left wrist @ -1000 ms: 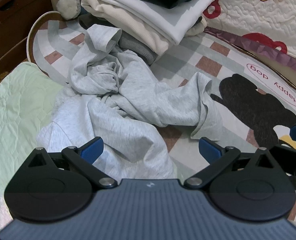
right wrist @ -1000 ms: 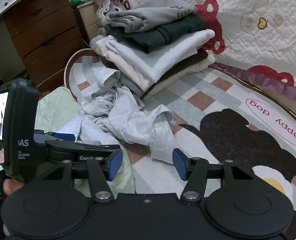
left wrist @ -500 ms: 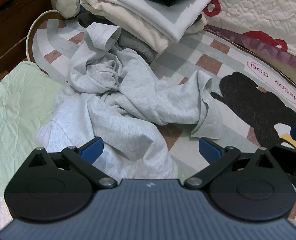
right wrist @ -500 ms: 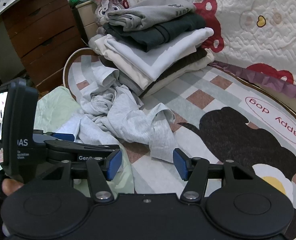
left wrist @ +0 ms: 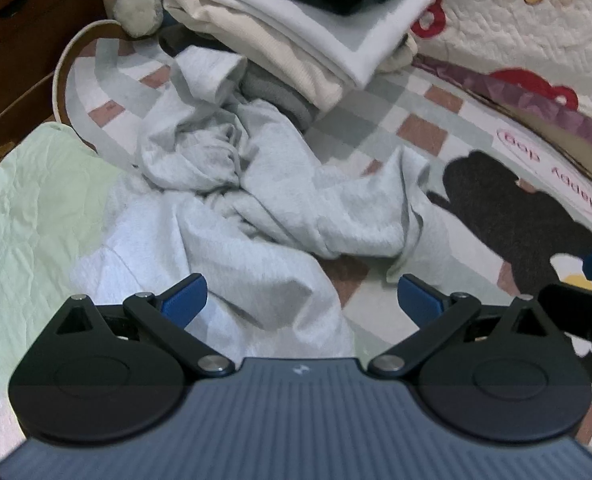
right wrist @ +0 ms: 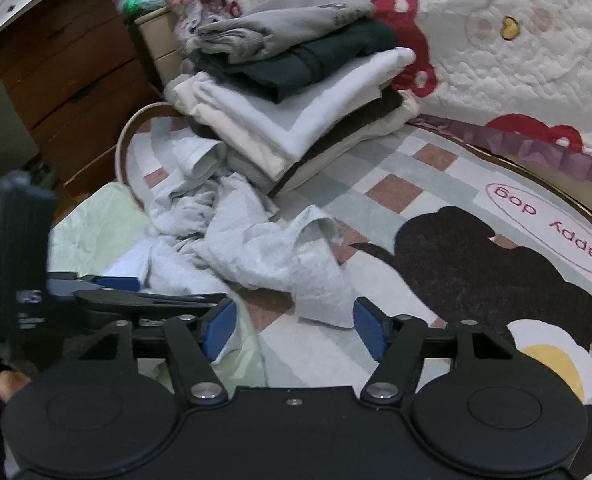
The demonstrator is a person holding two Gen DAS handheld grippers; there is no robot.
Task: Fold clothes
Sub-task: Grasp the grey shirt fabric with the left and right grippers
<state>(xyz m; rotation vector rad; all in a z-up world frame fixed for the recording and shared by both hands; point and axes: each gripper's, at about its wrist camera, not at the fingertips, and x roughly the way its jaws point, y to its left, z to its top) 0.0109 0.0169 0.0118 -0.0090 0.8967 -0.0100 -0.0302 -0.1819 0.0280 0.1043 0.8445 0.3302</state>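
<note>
Both grippers, left gripper and right gripper, spread apart, empty; crumpled grey garment touches folded stack: tugging risks toppling it.

**Around the bedroom floor**

A checked rug printed with a black dog and the words "Happy dog" lies before a quilted white cover with red bears. A brown wooden drawer chest stands at left, a grey plush toy beside it.

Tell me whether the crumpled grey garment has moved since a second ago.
No. The grey garment lies crumpled in the same spot below the folded stack, on the checked rug.
</note>
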